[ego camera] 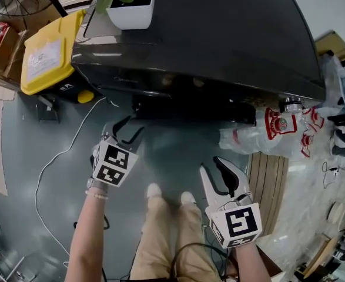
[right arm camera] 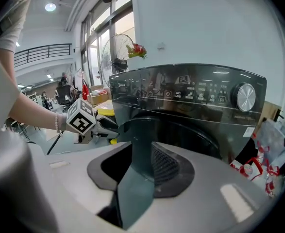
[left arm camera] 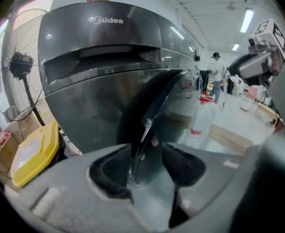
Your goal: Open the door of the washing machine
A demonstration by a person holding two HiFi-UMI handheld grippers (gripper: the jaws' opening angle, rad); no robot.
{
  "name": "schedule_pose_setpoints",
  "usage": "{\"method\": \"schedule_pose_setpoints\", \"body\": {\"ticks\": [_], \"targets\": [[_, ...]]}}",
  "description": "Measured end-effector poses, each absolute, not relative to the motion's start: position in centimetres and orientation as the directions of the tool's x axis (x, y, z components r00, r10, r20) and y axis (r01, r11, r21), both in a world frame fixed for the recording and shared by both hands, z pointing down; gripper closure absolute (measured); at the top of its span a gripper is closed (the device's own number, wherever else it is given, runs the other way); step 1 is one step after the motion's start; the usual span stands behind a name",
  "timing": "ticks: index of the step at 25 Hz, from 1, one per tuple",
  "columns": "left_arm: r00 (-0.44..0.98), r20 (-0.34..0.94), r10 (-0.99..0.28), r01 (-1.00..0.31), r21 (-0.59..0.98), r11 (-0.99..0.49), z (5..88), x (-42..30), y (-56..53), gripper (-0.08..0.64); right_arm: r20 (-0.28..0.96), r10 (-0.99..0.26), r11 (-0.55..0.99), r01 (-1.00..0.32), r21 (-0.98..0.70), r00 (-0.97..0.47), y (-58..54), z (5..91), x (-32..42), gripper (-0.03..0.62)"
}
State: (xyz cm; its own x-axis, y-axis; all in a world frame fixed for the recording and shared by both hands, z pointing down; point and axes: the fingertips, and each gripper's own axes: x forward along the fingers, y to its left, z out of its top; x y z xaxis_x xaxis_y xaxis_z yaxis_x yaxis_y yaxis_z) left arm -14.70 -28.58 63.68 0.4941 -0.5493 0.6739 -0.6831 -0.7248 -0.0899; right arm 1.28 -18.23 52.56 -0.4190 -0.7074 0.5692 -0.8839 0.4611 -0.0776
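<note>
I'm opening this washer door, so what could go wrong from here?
The left gripper is open at the door's edge; a shallow grip could slip off. A hard tug might shake the plant pot on the washing machine. The white cable on the floor is a trip hazard.

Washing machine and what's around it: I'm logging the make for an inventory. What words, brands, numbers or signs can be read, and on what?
"Midea": brand mark on the upper front of the washing machine.
Captions and icons on the control panel beside the dial: too small to read.
Paper label on the yellow lid: blurred, unreadable.
Print on the red-and-white bags: unreadable.
</note>
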Motion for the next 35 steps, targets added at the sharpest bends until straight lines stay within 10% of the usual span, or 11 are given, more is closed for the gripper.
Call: {"method": "schedule_pose_setpoints", "body": {"ticks": [35], "targets": [[0.45,0.695,-0.561,-0.713,-0.098,-0.694,64.6,-13.8,-27.9,0.42,0.579,-0.685,0.476,-0.873,-0.103,-0.442,-15.7,53.5,3.0,0.484]]}}
